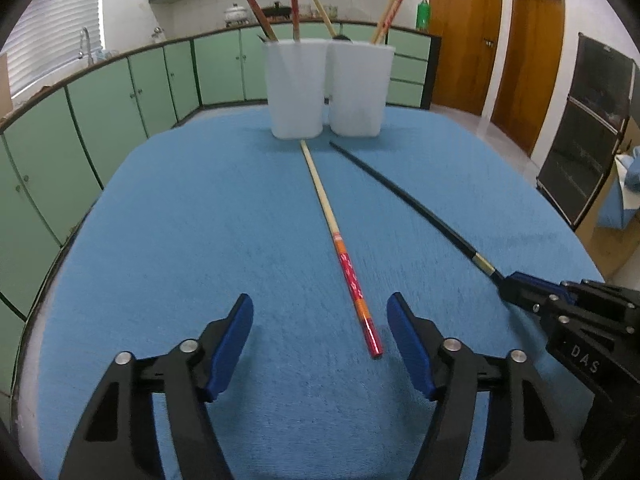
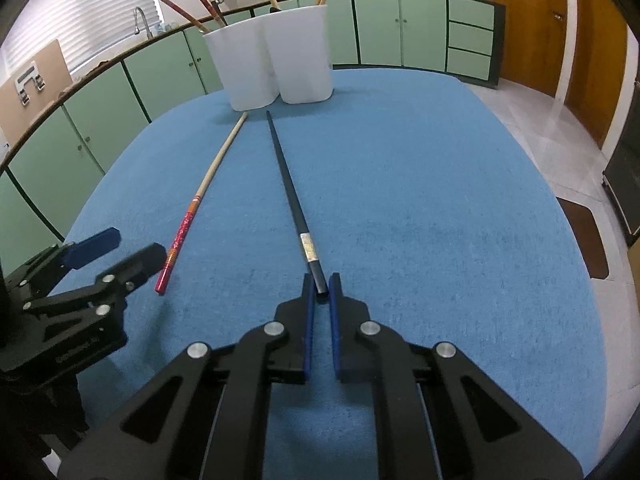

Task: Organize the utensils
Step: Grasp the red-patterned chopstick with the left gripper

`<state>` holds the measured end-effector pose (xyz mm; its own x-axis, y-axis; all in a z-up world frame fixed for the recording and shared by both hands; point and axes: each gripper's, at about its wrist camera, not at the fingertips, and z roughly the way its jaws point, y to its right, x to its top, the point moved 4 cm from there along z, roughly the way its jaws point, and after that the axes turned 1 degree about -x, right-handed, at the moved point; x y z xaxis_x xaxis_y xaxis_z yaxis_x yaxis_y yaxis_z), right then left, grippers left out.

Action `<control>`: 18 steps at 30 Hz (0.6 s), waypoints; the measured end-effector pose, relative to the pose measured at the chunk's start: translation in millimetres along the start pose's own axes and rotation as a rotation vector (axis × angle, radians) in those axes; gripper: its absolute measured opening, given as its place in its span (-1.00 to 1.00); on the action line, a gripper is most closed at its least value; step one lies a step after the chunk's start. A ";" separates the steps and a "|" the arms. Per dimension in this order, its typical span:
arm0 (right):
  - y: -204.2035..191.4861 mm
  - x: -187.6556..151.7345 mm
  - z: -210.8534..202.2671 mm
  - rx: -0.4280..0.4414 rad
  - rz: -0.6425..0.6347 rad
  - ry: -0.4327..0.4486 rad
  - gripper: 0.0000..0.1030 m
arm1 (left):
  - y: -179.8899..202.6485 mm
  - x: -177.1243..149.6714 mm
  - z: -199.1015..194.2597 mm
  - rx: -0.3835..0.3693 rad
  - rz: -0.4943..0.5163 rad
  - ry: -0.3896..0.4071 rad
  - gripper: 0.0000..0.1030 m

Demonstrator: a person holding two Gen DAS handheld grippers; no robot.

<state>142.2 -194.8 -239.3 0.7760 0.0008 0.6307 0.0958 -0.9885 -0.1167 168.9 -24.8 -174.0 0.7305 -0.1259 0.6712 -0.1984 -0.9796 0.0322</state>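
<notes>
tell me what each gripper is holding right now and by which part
The right gripper is shut on the black chopstick at its thick near end. The left gripper holds nothing; its fingers straddle the red-handled chopstick.

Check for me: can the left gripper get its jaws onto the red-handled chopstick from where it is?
Probably yes. The left gripper is open, and the red-handled chopstick already has its near end between the jaws on the blue cloth, with nothing in between.

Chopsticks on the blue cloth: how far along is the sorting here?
Done: several chopsticks already stand in the two white holders. In hand: the right gripper is shut on the black chopstick, whose length lies on the blue cloth. Left: the red-handled chopstick lies loose between the open fingers of the left gripper.
</notes>
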 end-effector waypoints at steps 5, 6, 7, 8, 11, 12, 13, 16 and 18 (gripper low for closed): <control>-1.5 0.0 -0.1 0.008 -0.006 0.000 -0.87 | 2.3 -3.2 9.8 -0.017 0.006 -0.053 0.14; -1.7 0.1 0.1 0.011 -0.007 0.000 -0.87 | 2.1 -3.6 10.4 -0.015 0.007 -0.056 0.14; -2.0 0.4 0.7 0.017 -0.010 -0.003 -0.87 | 2.5 -4.0 10.8 -0.012 0.010 -0.058 0.14; -3.1 0.4 1.4 0.025 -0.015 -0.006 -0.84 | 2.4 -3.8 11.2 -0.009 0.012 -0.060 0.14; -3.7 0.6 2.0 0.035 -0.022 -0.007 -0.81 | 2.5 -3.3 11.3 -0.004 0.016 -0.063 0.06; -3.1 0.8 2.4 0.038 -0.020 -0.008 -0.80 | 1.3 -3.2 11.0 -0.002 0.011 -0.061 -0.03; -2.5 1.3 2.8 0.042 -0.017 -0.009 -0.80 | -0.6 -3.0 10.5 -0.001 0.003 -0.059 -0.13; -3.7 1.9 3.6 0.041 -0.019 -0.009 -0.80 | -5.7 -2.4 10.1 -0.001 -0.019 -0.053 -0.35; -5.7 2.0 4.0 0.035 -0.030 -0.008 -0.77 | -7.9 -2.2 9.8 -0.003 -0.028 -0.051 -0.42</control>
<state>145.7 -188.6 -240.5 0.7772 0.0321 0.6284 0.1411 -0.9822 -0.1243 175.3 -18.3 -183.0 0.7683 -0.1063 0.6312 -0.1794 -0.9823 0.0530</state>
